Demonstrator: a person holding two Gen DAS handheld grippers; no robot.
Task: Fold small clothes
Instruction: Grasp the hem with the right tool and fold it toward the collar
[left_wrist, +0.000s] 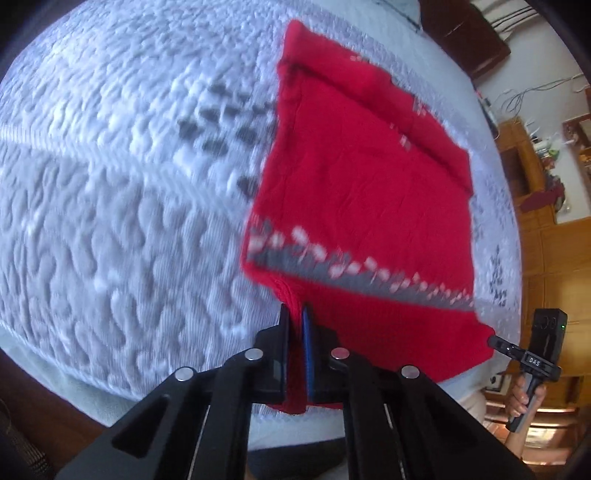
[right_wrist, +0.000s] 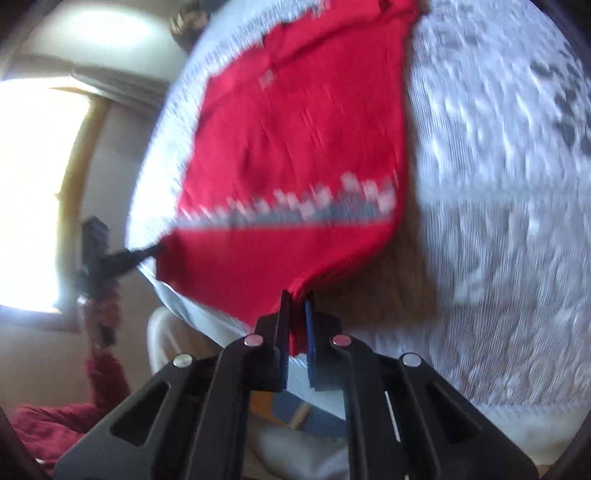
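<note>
Work surface: bed w/ white quilted cover (left_wrist: 110, 206), dark leaf print in places; fills most of both views. Item under task: red knit sweater (left_wrist: 362, 192), lying on the cover near its edge, far portion flat, near hem raised off the surface. Sleeves appear already turned in over the body (a folded band runs along the far side in the left wrist view), so the side folds look done; judgement only, since blur hides seam detail. A grey/white patterned band (left_wrist: 354, 273) crosses the garment just above the hem. Left gripper (left_wrist: 295, 314): clenched on one hem corner, red cloth pinched between the jaws. Right gripper (right_wrist: 295, 299): likewise clenched on the other hem corner, cloth visibly between the jaws; its body also shows at the right edge of the left wrist view, held by a hand (left_wrist: 524, 395). Status: approx. mid-task. Remaining, as judged: carry the hem over toward the collar end, lay it down square, release both corners, smooth. Fold crease not yet formed. Both views motion-blurred; collar end too indistinct to confirm alignment. Background wood furniture (left_wrist: 532, 173) and bright window (right_wrist: 37, 184) play no part in the op.
</note>
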